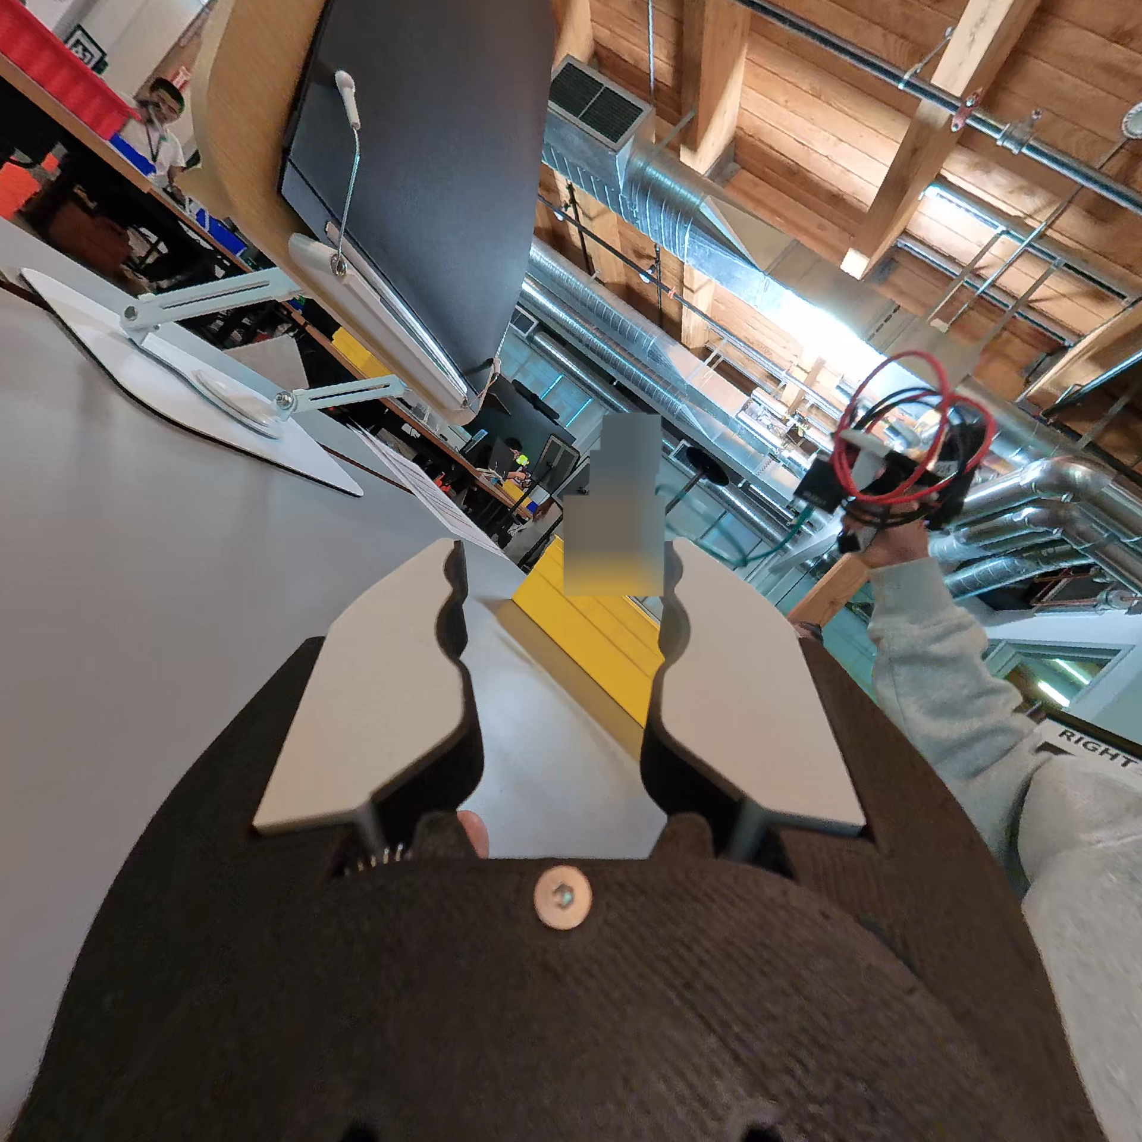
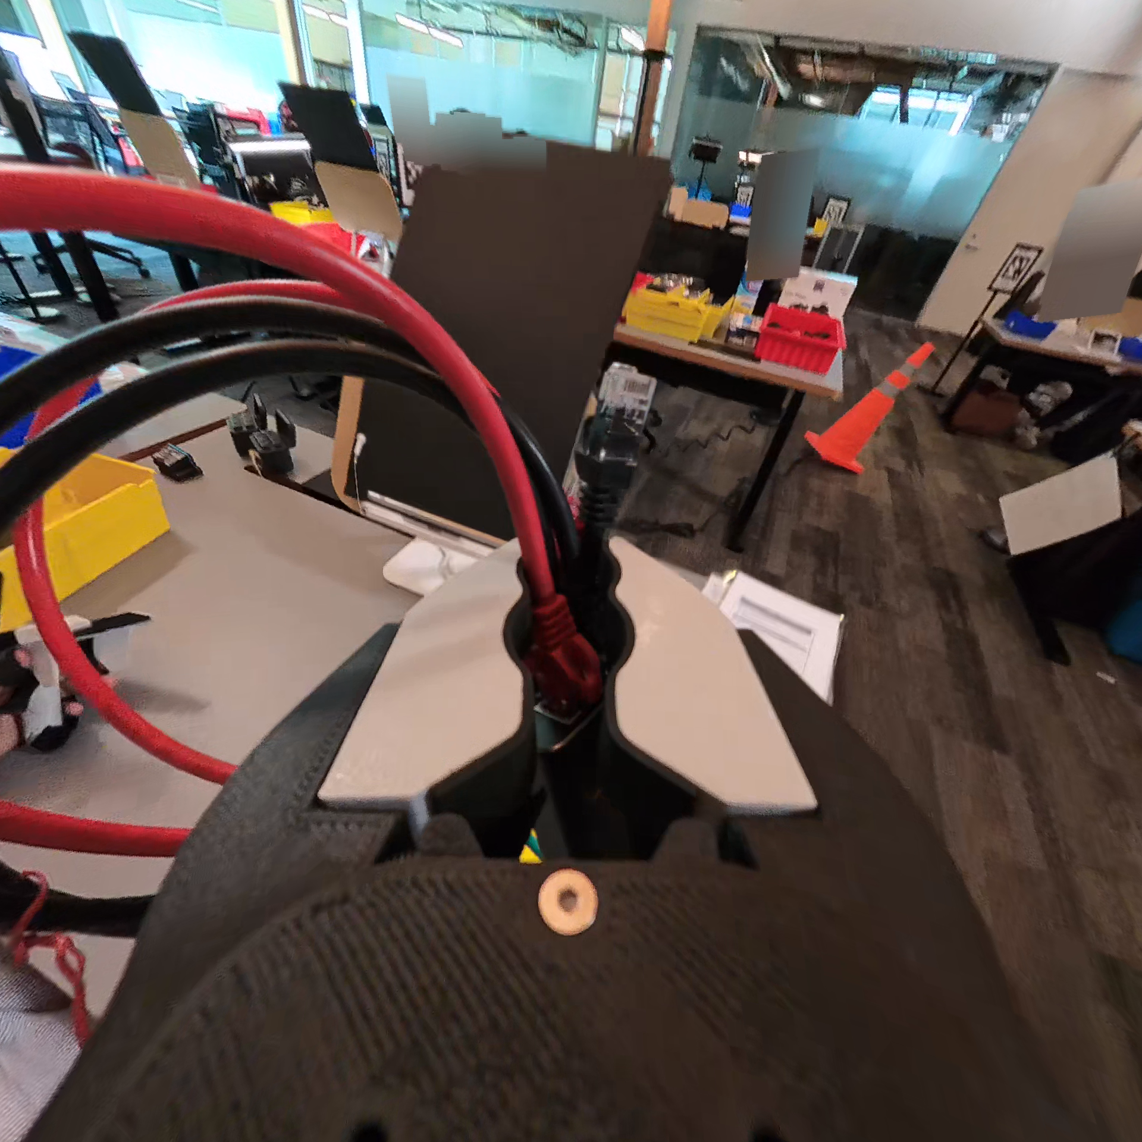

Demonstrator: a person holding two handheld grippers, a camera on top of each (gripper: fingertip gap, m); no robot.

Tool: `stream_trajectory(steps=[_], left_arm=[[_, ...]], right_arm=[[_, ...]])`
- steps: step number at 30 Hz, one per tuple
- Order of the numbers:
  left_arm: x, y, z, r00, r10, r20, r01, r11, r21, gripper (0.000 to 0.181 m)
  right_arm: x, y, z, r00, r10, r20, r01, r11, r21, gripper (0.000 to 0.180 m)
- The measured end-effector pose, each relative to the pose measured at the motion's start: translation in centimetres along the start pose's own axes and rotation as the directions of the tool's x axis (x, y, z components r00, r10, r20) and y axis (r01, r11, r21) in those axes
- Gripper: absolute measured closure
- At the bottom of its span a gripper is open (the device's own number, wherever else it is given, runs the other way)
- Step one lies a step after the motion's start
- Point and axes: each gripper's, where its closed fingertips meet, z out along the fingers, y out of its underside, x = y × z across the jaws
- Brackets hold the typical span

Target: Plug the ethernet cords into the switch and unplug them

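The right gripper is clenched on a bundle of red ethernet cords and black ethernet cords, looped and raised above the grey table. The left gripper is held released, empty, over that table.

Red cord loops run off left edge, right wrist view. Switch mostly hidden between right gripper fingers; ports unreadable. Black cord lower run hidden behind red plug. Far-off bundle too small to separate, left wrist view. Table cut by left edge.
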Motion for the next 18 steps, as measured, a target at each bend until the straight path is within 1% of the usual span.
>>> stream_trajectory(steps=[5,8,9,11,14,16,18], left_arm=[[-0.1,-0.2,-0.2,1.000,-0.006,0.005,0.006,1.000,0.012,0.121],[-0.2,-0.3,-0.3,1.000,-0.014,0.009,0.014,1.000,0.021,0.120],[-0.3,-0.4,-0.4,1.000,-0.016,0.010,0.016,1.000,0.024,0.120],[-0.3,-0.4,-0.4,1.000,-0.019,0.012,0.019,0.999,0.028,0.120],[-0.4,-0.4,-0.4,1.000,-0.020,0.014,0.019,0.999,0.028,0.119],[-0.4,-0.4,-0.4,1.000,-0.020,0.015,0.019,0.999,0.026,0.119],[-0.4,-0.4,-0.4,1.000,-0.019,0.017,0.018,0.999,0.026,0.119]], right_arm=[[2.3,10.0,1.6,0.994,0.104,-0.022,-0.106,0.986,-0.130,0.161],[4.0,14.4,2.4,0.995,0.095,-0.025,-0.098,0.977,-0.191,0.161],[4.2,15.0,2.6,0.998,0.062,0.008,-0.059,0.978,-0.200,0.161],[4.0,15.7,2.9,0.992,-0.041,0.118,0.064,0.977,-0.201,0.161],[4.7,16.5,3.2,0.972,-0.119,0.204,0.170,0.953,-0.250,0.161],[4.9,17.7,3.4,0.941,-0.195,0.275,0.278,0.912,-0.303,0.160],[5.4,19.6,3.8,0.906,-0.278,0.319,0.391,0.837,-0.382,0.159]])
